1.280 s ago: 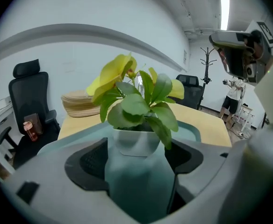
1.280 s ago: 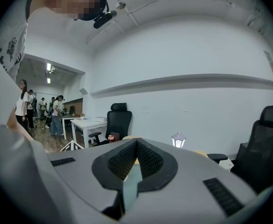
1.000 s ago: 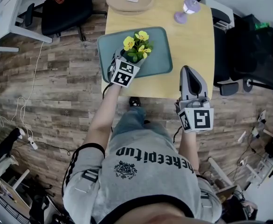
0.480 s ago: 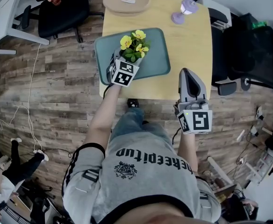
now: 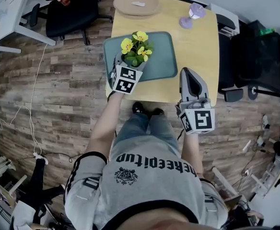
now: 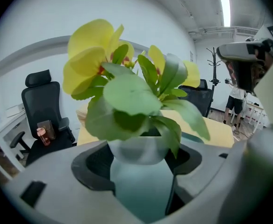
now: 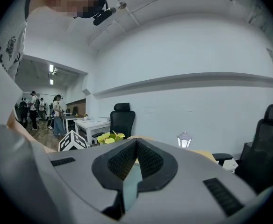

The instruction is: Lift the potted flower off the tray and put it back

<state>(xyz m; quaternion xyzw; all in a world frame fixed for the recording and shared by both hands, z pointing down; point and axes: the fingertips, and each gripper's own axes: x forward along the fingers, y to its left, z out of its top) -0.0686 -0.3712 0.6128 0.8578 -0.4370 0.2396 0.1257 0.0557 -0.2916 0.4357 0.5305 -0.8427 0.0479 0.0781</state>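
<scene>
The potted flower (image 5: pixel 136 48), with yellow blooms over broad green leaves, sits in the grasp of the left hand-held gripper (image 5: pixel 129 65) above the near left part of the teal tray (image 5: pixel 164 56). In the left gripper view the jaws have just closed in a little and stand wide around the pale round pot (image 6: pixel 139 149), with the dark pads (image 6: pixel 93 168) against its sides. The teal of the tray shows below the pot's rounded base, but whether the base is clear of the tray cannot be told for certain. The tray lies on the left half of the yellow wooden tabletop (image 5: pixel 197 51). At the far edge of the tabletop rests a round wooden board (image 5: pixel 136 3), and to its right stands a small purple lantern (image 5: pixel 192 14), well apart from the tray. The right hand-held gripper (image 5: pixel 190 73) hangs over the near edge of the tabletop, just right of the tray. Its jaws are pressed together at the tips, with nothing between them. A black office chair (image 5: pixel 70 8) stands on the wood-plank floor beyond the left side of the tabletop.
</scene>
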